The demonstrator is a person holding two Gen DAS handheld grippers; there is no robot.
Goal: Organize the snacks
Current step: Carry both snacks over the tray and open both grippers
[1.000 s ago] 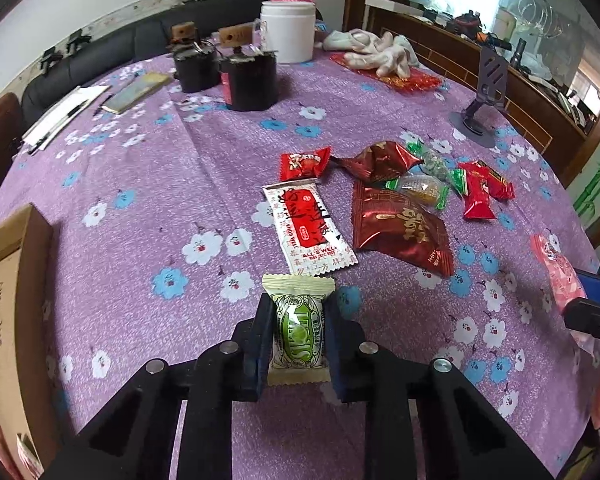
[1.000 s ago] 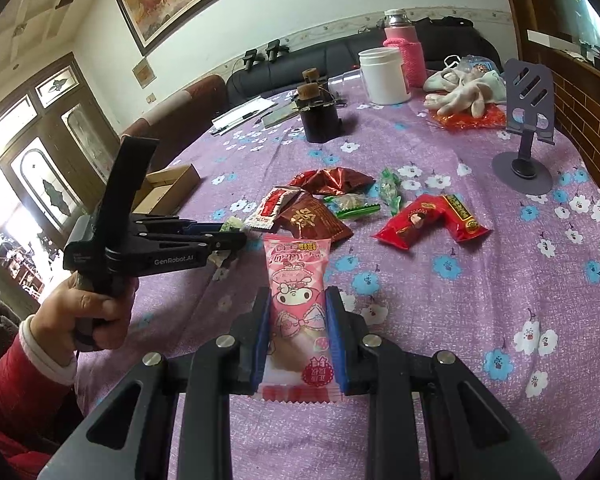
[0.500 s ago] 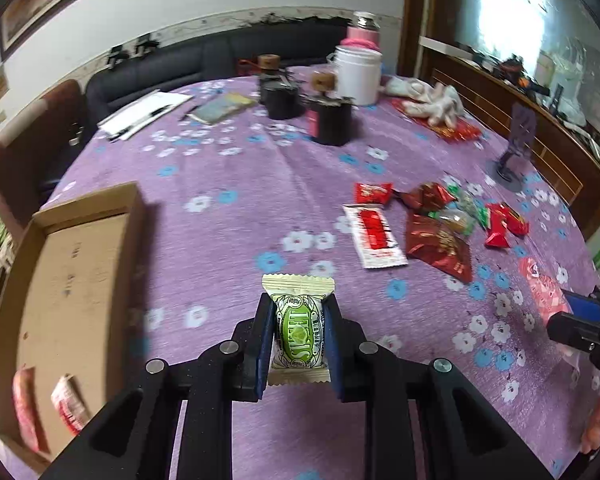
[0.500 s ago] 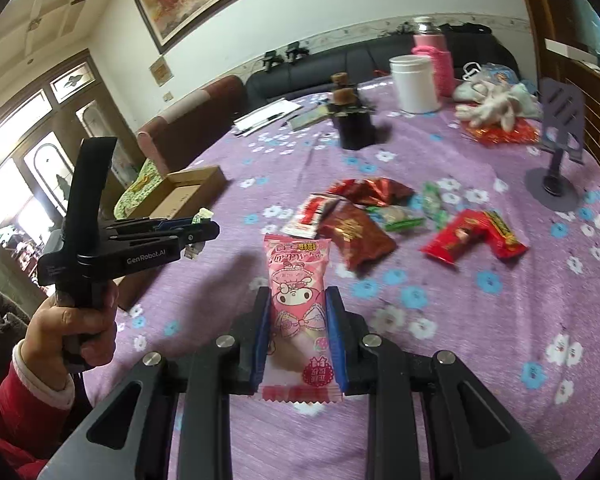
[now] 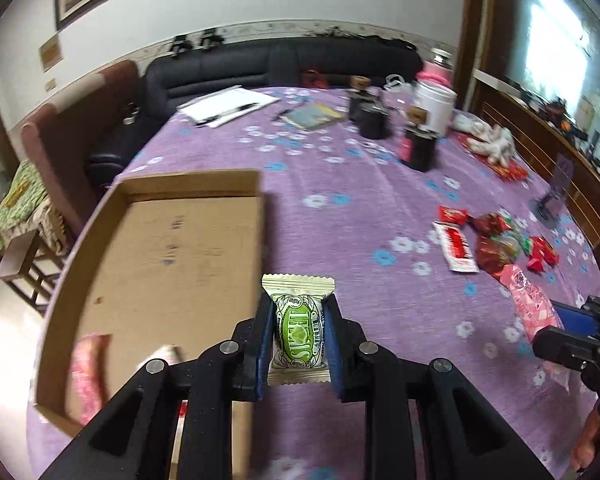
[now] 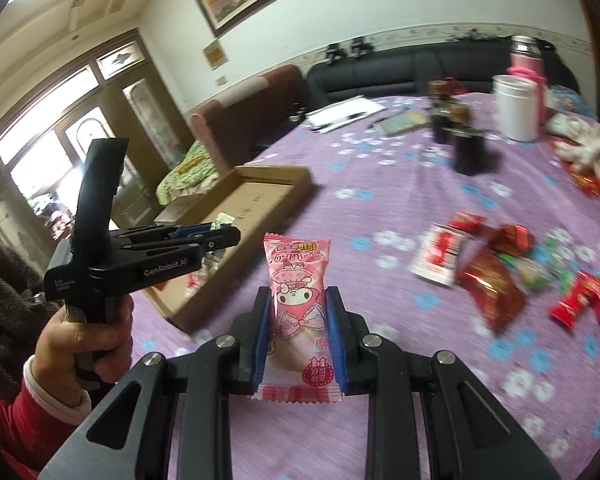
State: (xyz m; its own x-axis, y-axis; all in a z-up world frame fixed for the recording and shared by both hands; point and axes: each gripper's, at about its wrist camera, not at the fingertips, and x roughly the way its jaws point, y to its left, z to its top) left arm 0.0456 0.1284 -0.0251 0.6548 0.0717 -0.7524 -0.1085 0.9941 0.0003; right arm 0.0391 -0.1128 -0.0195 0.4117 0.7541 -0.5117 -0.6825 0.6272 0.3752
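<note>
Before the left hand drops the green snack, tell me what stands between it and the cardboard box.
Nothing visible does. The left gripper holds the green snack just beside the cardboard box, near its right wall. The box's floor is mostly bare, with two packets at its near end. The loose snack pile lies off to the other side.

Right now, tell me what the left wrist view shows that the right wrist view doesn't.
Left wrist only: the left gripper from behind, shut on the green snack, and blurred pink packets on the cardboard box floor.

Right wrist only: the right gripper shut on the pink snack, and the hand holding the left gripper.

Both: the box, purple tablecloth and loose snack pile.
</note>
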